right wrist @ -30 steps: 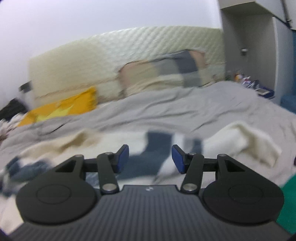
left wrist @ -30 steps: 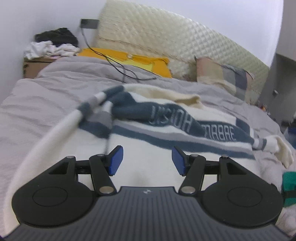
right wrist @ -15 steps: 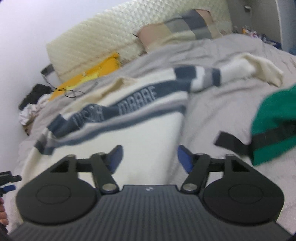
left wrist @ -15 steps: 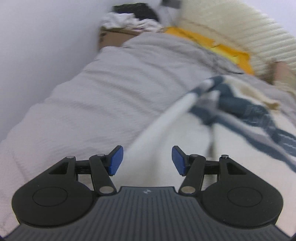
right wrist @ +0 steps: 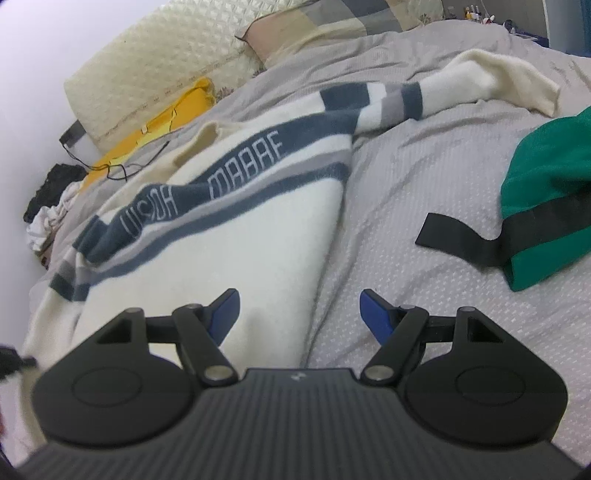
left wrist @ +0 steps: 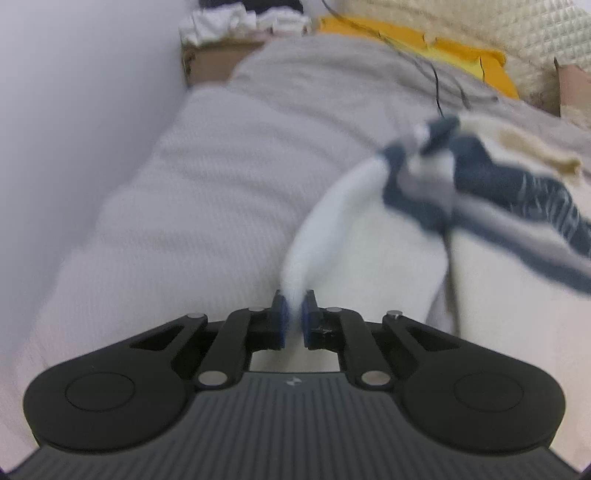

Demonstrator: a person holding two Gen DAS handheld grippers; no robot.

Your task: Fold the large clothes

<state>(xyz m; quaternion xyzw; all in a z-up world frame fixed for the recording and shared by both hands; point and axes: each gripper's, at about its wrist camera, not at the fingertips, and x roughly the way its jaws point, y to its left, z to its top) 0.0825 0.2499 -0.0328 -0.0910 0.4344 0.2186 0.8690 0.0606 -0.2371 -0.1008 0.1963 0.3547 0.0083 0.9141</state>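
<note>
A large cream sweater [right wrist: 236, 236] with navy and grey stripes and white lettering lies spread on the grey bed [right wrist: 424, 166]. Its right sleeve [right wrist: 480, 81] stretches to the far right. My left gripper [left wrist: 293, 314] is shut on the white left sleeve [left wrist: 332, 206], which runs from the jaws up to the striped shoulder. My right gripper [right wrist: 299, 314] is open, low over the sweater's lower right edge, with the hem between its fingers.
A green garment with a black strap [right wrist: 546, 192] lies on the bed at the right. A yellow cloth [left wrist: 424, 48] and a black cable [left wrist: 439, 88] lie near the quilted headboard [right wrist: 166, 70]. A white wall [left wrist: 74, 110] borders the bed's left side. A pillow [right wrist: 332, 26] is at the back.
My left gripper has closed on the white sleeve. My right gripper has opened wider and moved closer to the sweater's lower right edge.
</note>
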